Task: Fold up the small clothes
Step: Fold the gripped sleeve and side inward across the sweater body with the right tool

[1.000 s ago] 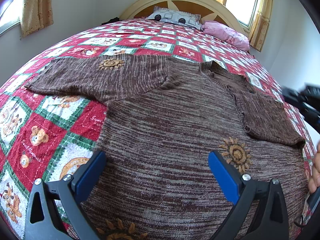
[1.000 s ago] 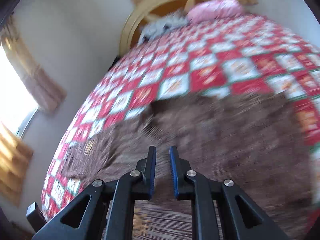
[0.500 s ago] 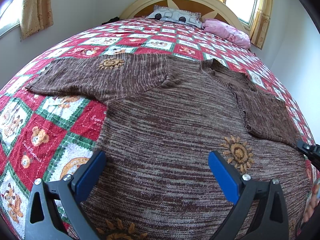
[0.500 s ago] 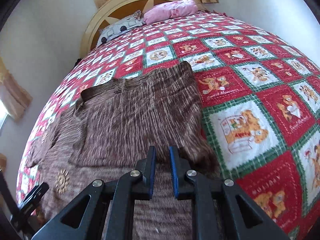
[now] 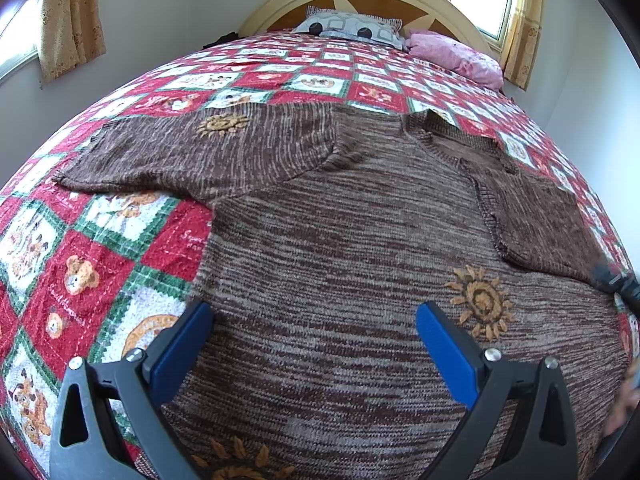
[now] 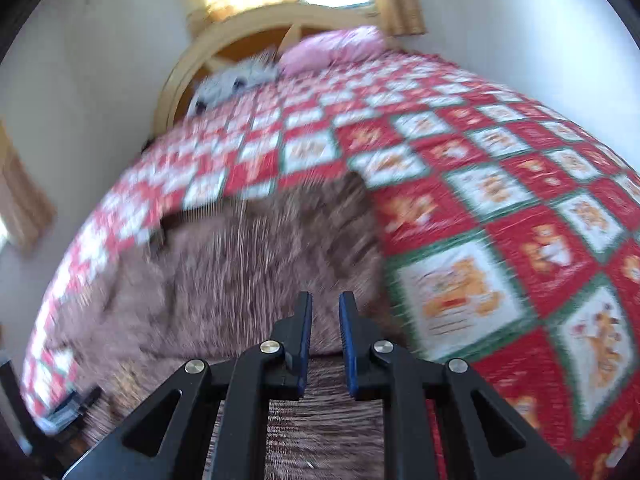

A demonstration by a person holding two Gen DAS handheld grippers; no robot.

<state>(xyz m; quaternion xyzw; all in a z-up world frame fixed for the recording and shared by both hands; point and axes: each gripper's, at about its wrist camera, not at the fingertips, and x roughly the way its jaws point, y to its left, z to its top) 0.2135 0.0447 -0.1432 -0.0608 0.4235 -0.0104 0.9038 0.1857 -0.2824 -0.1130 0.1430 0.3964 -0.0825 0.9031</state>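
The brown sweater (image 5: 340, 248) lies flat on the bed (image 5: 120, 248), spreading toward twelve o'clock from the left hand-held gripper (image 5: 314, 338), whose jaws stand wide apart. The right hand-held gripper (image 6: 325, 320), jaws nearly together and empty, hovers over the folded sleeve (image 6: 280, 256).

Brown knit sweater (image 5: 340, 248) flat, right sleeve folded

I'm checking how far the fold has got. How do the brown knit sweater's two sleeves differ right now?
The sleeve on the left of the left wrist view lies spread out flat over the red checked quilt; the right-hand sleeve is folded in over the brown knit sweater's body. The left one shows an orange sun motif; the folded one shows none. Both are the same brown knit.
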